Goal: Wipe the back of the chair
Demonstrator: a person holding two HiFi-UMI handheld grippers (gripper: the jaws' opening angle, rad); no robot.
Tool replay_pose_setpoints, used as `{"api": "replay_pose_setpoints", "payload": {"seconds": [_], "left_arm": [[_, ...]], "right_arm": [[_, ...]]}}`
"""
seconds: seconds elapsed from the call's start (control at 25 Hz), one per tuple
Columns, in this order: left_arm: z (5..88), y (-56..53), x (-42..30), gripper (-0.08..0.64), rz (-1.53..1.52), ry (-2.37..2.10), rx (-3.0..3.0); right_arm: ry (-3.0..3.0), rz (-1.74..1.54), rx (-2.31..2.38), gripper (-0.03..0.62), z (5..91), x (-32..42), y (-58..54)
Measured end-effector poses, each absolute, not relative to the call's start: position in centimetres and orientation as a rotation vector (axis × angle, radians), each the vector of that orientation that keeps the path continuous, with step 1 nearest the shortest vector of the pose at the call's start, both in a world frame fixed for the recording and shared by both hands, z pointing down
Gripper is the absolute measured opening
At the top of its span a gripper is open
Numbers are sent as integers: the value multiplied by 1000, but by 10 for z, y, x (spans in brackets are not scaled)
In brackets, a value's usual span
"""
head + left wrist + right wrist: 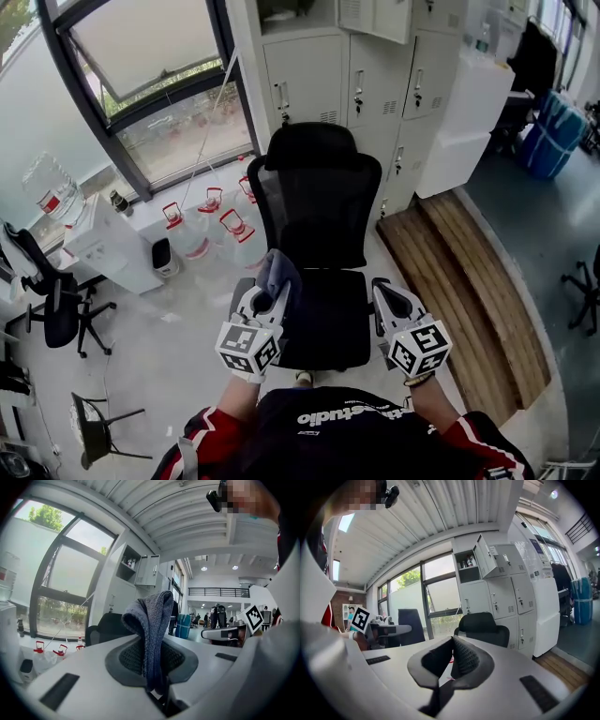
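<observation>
Our left hand-held gripper point(271, 302) is clamped on one grey cloth point(278, 272), which stands up in a fold from between the jaws. Our right hand-held gripper point(383, 290) holds nothing, its jaws closed together at the tips. Both hover low over the front of the seat point(323, 319) of the one black office chair point(314, 202) before us, the left near the seat's left edge, the right by its right edge. The chair faces us, so the seat lies between the two grippers and the mesh backrest point(309, 211) with its headrest point(311, 145); the cloth is short of the backrest and apart from it. Just behind the chair stand grey lockers point(361, 80), close to its rear side. To the left, by the window point(159, 84), we count at least three clear water jugs point(192, 234) with red handles, one white dispenser point(108, 248), and two more black chairs point(58, 309) on the floor. To the right lies a wooden platform point(464, 286).
</observation>
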State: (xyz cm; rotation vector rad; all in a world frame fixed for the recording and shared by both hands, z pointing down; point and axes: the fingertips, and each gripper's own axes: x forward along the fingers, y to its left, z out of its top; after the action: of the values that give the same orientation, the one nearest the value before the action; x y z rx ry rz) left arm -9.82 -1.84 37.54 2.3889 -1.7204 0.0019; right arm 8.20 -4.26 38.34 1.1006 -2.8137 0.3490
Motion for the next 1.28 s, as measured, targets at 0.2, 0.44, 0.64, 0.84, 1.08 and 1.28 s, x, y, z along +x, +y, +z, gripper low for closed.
{"api": "replay_pose_setpoints", "payload": {"seconds": [0.2, 0.44, 0.64, 0.84, 1.08, 1.28], "left_arm": [[371, -84, -143, 57, 12, -1699, 2411], [373, -156, -194, 57, 21, -1654, 2429], [391, -210, -236, 57, 50, -1631, 2427], [433, -260, -283, 57, 154, -1667, 2376], [486, -316, -324, 57, 295, -1719, 2315], [529, -361, -352, 57, 387, -1754, 2235]], "right_arm": [[-2805, 328, 1145, -3, 370, 41, -102], [-2775, 343, 1213, -3, 370, -4, -161], [-2742, 349, 1248, -3, 378, -42, -198], [-2710, 367, 1269, -3, 390, -66, -220], [-2676, 381, 1265, -3, 410, -75, -245], [-2665, 369, 1236, -3, 419, -79, -263]]}}
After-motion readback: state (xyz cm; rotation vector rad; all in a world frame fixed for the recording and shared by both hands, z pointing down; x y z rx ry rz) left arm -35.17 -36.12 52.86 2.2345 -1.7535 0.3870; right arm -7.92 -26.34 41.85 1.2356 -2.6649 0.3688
